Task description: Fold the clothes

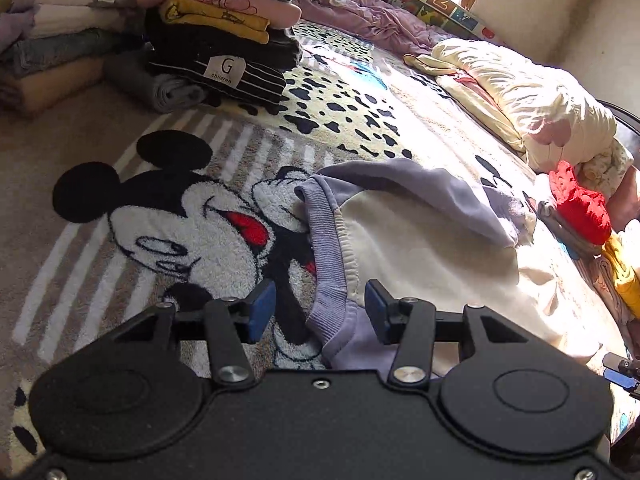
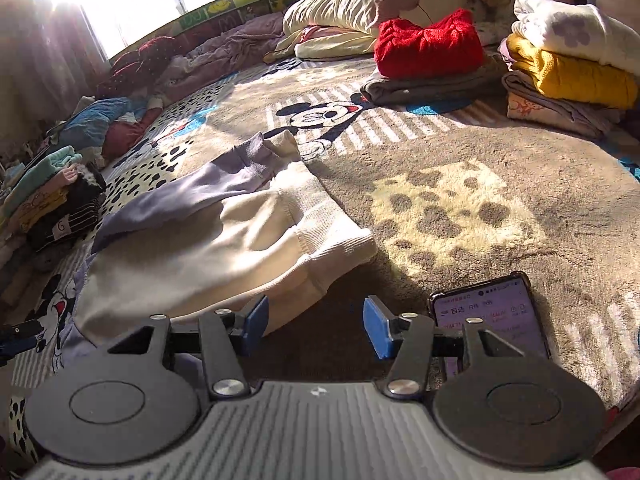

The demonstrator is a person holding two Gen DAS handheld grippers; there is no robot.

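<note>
A cream sweatshirt (image 1: 420, 240) with lilac sleeves and lilac collar lies partly folded on the Mickey Mouse rug (image 1: 180, 216). My left gripper (image 1: 316, 312) is open, its blue pads either side of the lilac collar edge (image 1: 332, 304), not closed on it. In the right wrist view the same sweatshirt (image 2: 208, 248) lies ahead and left, its ribbed cream hem (image 2: 328, 240) nearest. My right gripper (image 2: 316, 326) is open and empty over bare rug, just right of the hem corner.
A stack of folded clothes (image 1: 224, 40) stands far left. A red sweater on grey (image 2: 430, 44), a yellow and white pile (image 2: 572, 64), bedding (image 1: 520, 96) and loose clothes (image 2: 112, 120) ring the rug. A lit phone (image 2: 488, 312) lies by my right gripper.
</note>
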